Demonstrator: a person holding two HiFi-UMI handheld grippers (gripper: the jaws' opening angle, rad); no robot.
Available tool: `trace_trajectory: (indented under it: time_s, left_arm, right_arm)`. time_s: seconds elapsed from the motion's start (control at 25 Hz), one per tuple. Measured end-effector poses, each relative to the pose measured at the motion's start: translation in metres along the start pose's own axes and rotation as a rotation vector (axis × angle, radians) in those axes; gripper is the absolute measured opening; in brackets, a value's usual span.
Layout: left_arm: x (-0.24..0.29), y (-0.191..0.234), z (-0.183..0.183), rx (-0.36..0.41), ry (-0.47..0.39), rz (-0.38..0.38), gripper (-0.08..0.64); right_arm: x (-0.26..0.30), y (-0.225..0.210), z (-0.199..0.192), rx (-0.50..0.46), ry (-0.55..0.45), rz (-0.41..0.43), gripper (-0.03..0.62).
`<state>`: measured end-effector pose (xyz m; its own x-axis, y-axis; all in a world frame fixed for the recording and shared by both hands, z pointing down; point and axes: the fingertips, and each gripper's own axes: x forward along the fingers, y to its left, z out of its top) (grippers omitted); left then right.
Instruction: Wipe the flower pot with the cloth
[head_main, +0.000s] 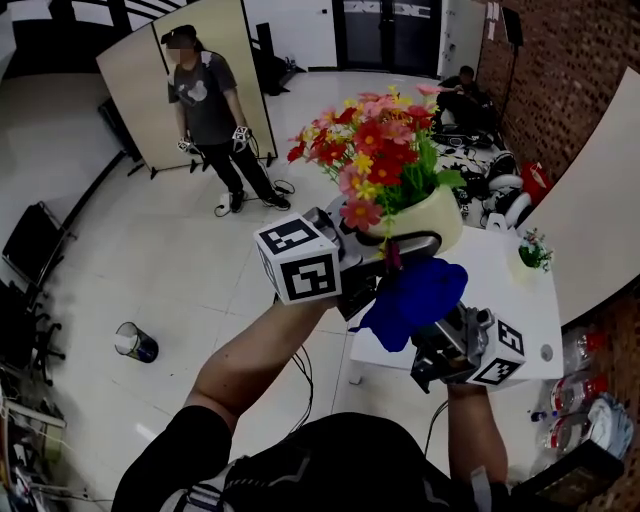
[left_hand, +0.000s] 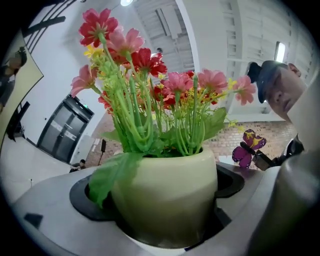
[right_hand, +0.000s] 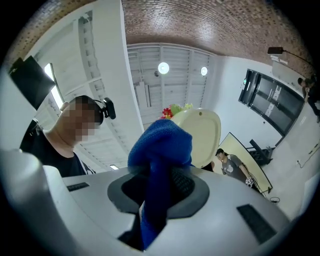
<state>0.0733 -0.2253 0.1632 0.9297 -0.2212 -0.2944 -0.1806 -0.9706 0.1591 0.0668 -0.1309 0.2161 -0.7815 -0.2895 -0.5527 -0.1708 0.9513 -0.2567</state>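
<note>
A cream flower pot (head_main: 432, 222) full of red, pink and yellow flowers (head_main: 372, 150) is held up in the air, tilted. My left gripper (head_main: 385, 250) is shut on the pot (left_hand: 167, 197), its jaws round the pot's body. Just below it, my right gripper (head_main: 425, 330) is shut on a blue cloth (head_main: 410, 298). In the right gripper view the cloth (right_hand: 160, 155) bunches up between the jaws, and its top lies against the underside of the pot (right_hand: 200, 135).
A white table (head_main: 520, 300) lies below to the right, with a small potted plant (head_main: 532, 252) on it. A person (head_main: 212, 115) stands on the tiled floor behind. A bin (head_main: 135, 342) lies at the left. Brick wall at the right.
</note>
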Motion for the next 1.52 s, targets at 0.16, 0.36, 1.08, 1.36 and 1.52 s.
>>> trace_trajectory:
  time_s: [0.16, 0.36, 1.08, 1.36, 1.52]
  left_arm:
    - [-0.006, 0.001, 0.001, 0.019, 0.004, 0.005, 0.577]
    - [0.012, 0.016, -0.006, 0.047, 0.025, 0.034, 0.577]
    - [-0.044, 0.026, -0.030, 0.133, 0.107, 0.050, 0.577]
    - [-0.049, 0.039, -0.069, 0.117, 0.161, 0.049, 0.577]
    - [-0.065, 0.046, -0.107, 0.113, 0.205, 0.041, 0.577]
  right_arm:
    - [-0.007, 0.004, 0.012, -0.035, 0.006, -0.021, 0.064]
    - [-0.025, -0.005, 0.036, -0.071, 0.023, -0.030, 0.064]
    - [-0.036, -0.021, 0.053, -0.235, 0.120, -0.222, 0.064]
    - [-0.049, -0.046, 0.043, -0.274, 0.209, -0.313, 0.064]
    - [-0.060, -0.060, 0.022, -0.304, 0.274, -0.402, 0.064]
